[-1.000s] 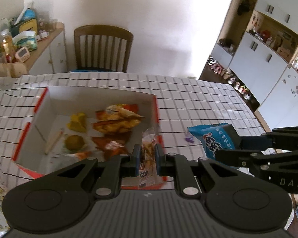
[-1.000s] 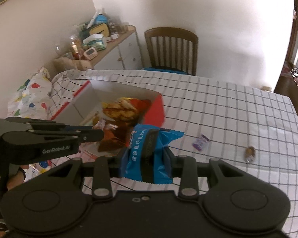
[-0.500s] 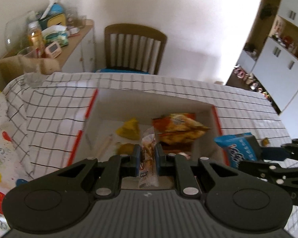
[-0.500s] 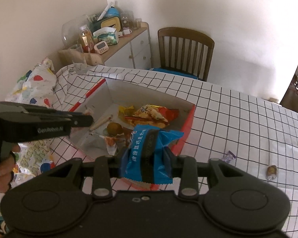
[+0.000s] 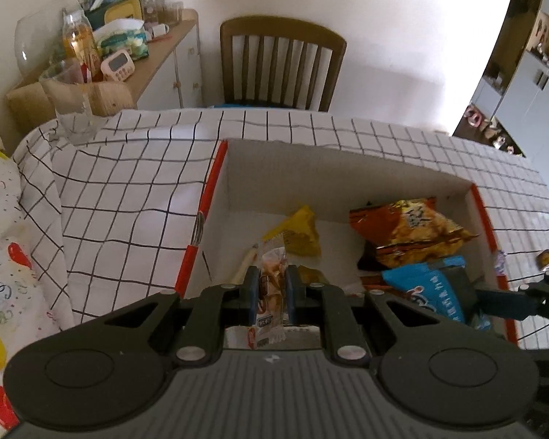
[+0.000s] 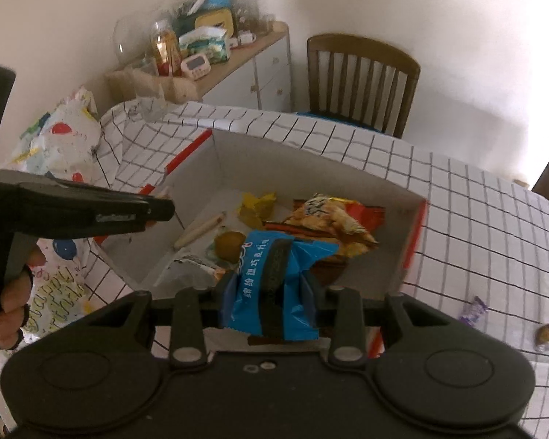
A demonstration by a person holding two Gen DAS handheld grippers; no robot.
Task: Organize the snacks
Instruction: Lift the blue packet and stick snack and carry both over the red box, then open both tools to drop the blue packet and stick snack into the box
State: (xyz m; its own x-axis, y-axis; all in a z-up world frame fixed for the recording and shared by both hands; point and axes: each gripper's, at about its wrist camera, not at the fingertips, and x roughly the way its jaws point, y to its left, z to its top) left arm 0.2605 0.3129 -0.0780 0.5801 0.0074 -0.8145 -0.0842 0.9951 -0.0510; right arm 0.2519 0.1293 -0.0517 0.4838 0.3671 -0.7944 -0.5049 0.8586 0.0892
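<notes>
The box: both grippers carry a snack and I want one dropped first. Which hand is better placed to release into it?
Probably left. Its clear packet hangs over bare box floor, while the right's blue packet sits over piled snacks near the front wall.

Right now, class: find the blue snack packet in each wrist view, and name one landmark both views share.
Left wrist view: the blue snack packet sits lower right, over the box's right end, clamped in the right tongs.
Right wrist view: it fills the bottom centre, upright between the tongs.
Shared landmark: the wooden chair behind the table, also seen upper right in the right wrist view.
</notes>
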